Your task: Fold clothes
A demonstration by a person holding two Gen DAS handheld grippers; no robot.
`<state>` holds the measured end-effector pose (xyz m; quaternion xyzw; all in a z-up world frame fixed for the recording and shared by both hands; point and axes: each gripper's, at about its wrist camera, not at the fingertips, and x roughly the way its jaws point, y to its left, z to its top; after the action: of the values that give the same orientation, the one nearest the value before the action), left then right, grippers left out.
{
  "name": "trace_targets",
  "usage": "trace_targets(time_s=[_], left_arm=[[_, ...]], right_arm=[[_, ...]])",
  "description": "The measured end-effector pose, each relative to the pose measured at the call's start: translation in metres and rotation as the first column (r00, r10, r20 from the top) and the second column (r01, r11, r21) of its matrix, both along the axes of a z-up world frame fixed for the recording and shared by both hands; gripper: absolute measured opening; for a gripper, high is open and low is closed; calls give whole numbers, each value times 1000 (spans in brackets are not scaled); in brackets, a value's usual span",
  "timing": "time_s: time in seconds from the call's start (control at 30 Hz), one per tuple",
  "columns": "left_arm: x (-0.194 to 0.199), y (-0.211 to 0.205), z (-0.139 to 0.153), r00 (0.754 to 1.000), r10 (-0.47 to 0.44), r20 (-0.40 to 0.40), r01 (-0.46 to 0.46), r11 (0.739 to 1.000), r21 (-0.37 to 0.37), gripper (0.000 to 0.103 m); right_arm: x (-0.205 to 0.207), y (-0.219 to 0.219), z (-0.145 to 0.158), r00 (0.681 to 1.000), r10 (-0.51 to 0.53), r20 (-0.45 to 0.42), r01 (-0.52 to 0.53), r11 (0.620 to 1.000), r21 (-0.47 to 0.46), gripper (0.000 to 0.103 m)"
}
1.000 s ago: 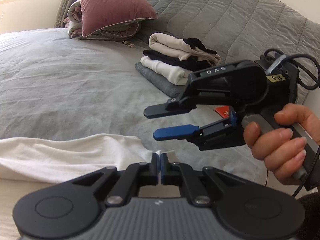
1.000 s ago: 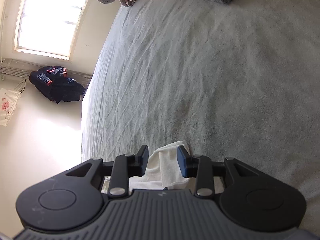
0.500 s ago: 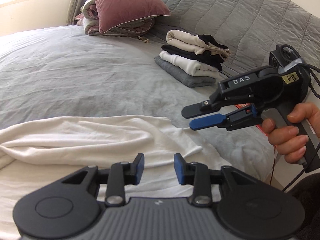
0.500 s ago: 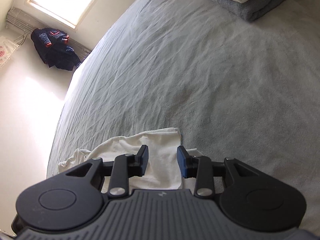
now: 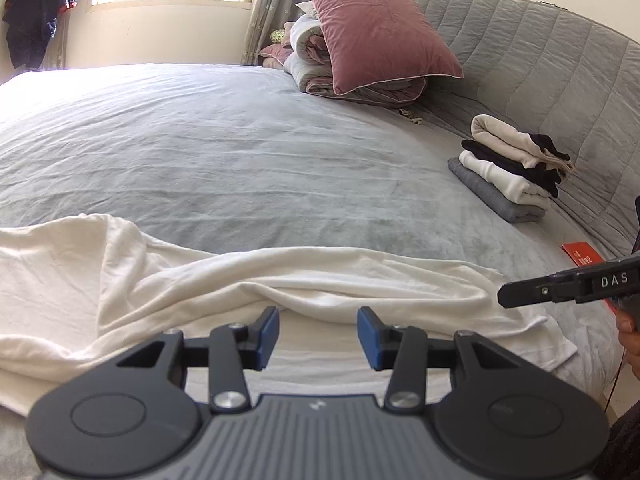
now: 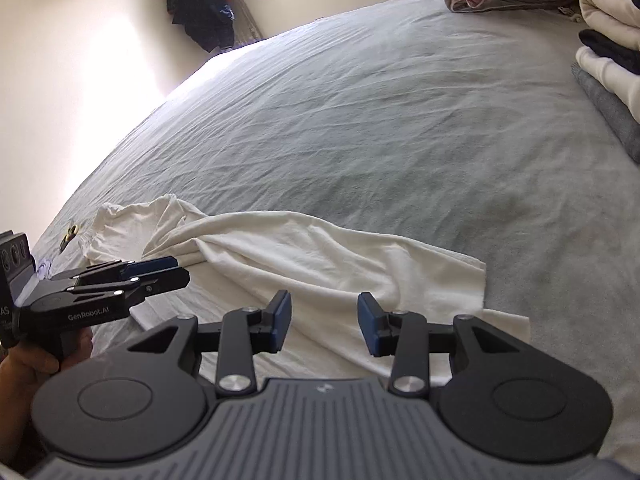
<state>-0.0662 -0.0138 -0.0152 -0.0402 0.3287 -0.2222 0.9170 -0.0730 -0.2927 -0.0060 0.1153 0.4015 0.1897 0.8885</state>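
Note:
A white garment (image 5: 200,280) lies rumpled and partly folded along the near edge of the grey bed (image 5: 240,152); the right wrist view also shows the white garment (image 6: 320,248). My left gripper (image 5: 318,332) hovers just above it, jaws opening, with nothing pinched between the blue pads. My right gripper (image 6: 323,320) is over the garment's right end, jaws also opening and empty. The left wrist view catches one finger of the right gripper (image 5: 520,294) at its right edge. The left gripper (image 6: 178,271) shows at the left of the right wrist view.
A stack of folded clothes (image 5: 508,168) sits by the quilted grey headboard (image 5: 540,60). A pink pillow (image 5: 376,32) rests on a rolled duvet at the back. A red card (image 5: 580,254) lies near the bed's right edge. A dark jacket (image 6: 204,4) hangs by the window.
The left gripper, shut on a corner of the white garment, has let go and opened. Both grippers drew back from the cloth, and the right one rolled level.

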Motion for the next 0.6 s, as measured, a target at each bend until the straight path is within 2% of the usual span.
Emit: trace_targets(time_s=[0.07,0.2,0.27,0.37,0.4,0.43,0.6], left_arm=[[-2,10,-1,1000,12,2,-12,1000,-1,44],[-8,26,-4,1000,20,5,-20,1000,5,44],[-12,32,-5,1000,21,13,-21,1000,14,45],[-15,41,-6,999,29,26,-29,999,27,46],[-16,45,-6,999,34,29,-35,999,28,47],[-17,49,-5,999,39,31,-40,999,28,47],[-22,69,-1,996,72,44,-73,997,27,49]], right_arm=[[0,21,-4,997,72,23,-71,995,-63,41],[-4,48,-19,989,137,46,-122,962,-242,41],[-5,54,-27,984,168,55,-142,938,-316,36],[-8,61,-32,973,209,93,-157,906,-393,19],[-8,61,-31,973,207,105,-147,899,-412,4],[-8,59,-28,973,198,115,-135,901,-413,1],[-14,45,-9,972,158,176,-78,916,-394,1]])
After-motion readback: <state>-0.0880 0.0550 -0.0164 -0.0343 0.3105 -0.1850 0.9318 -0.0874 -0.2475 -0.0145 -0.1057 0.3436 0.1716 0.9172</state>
